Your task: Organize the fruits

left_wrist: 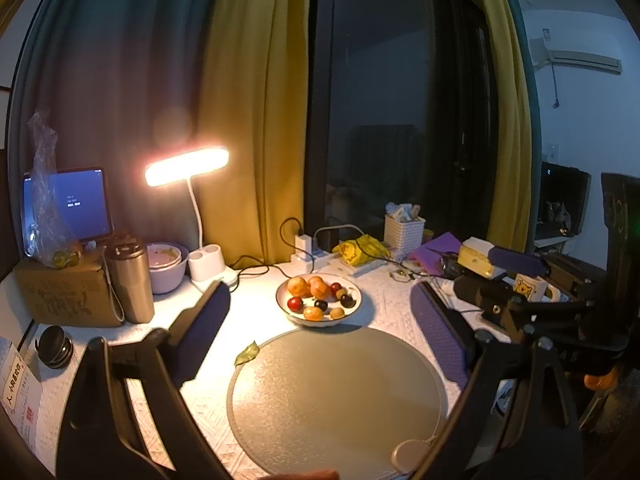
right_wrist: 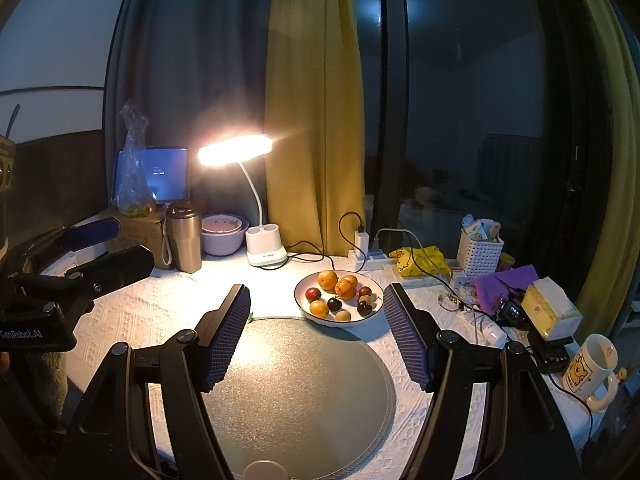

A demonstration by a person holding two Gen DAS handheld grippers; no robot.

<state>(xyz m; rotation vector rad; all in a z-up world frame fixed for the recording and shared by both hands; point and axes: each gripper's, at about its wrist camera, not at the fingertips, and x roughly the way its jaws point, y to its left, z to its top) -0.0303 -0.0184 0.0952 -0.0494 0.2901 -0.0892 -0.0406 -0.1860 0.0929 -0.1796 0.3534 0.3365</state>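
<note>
A white plate point(left_wrist: 320, 323) point(right_wrist: 340, 323) holds oranges point(left_wrist: 298, 286) point(right_wrist: 345, 289), a red tomato point(left_wrist: 295, 303) point(right_wrist: 313, 294), dark cherries point(left_wrist: 346, 301) point(right_wrist: 334, 304) and small yellow fruits point(left_wrist: 337, 313) point(right_wrist: 343, 316). In front of it lies a round grey mat point(left_wrist: 336, 400) point(right_wrist: 296, 392) with nothing on it. My left gripper point(left_wrist: 320, 292) hovers open above the mat, short of the plate. My right gripper point(right_wrist: 316, 289) hangs beside it, also open and holding nothing. Each shows in the other's view: right gripper point(left_wrist: 500, 276), left gripper point(right_wrist: 108, 248).
A lit desk lamp point(right_wrist: 236, 150), steel flask point(right_wrist: 184, 240), bowl point(right_wrist: 222, 234) and cardboard box point(left_wrist: 64, 292) stand at the back left. Power strip point(right_wrist: 370, 258), white basket point(right_wrist: 480, 252), tissue box point(right_wrist: 550, 308) and mug point(right_wrist: 592, 368) crowd the right. A green leaf point(left_wrist: 247, 354) lies at the mat's left edge.
</note>
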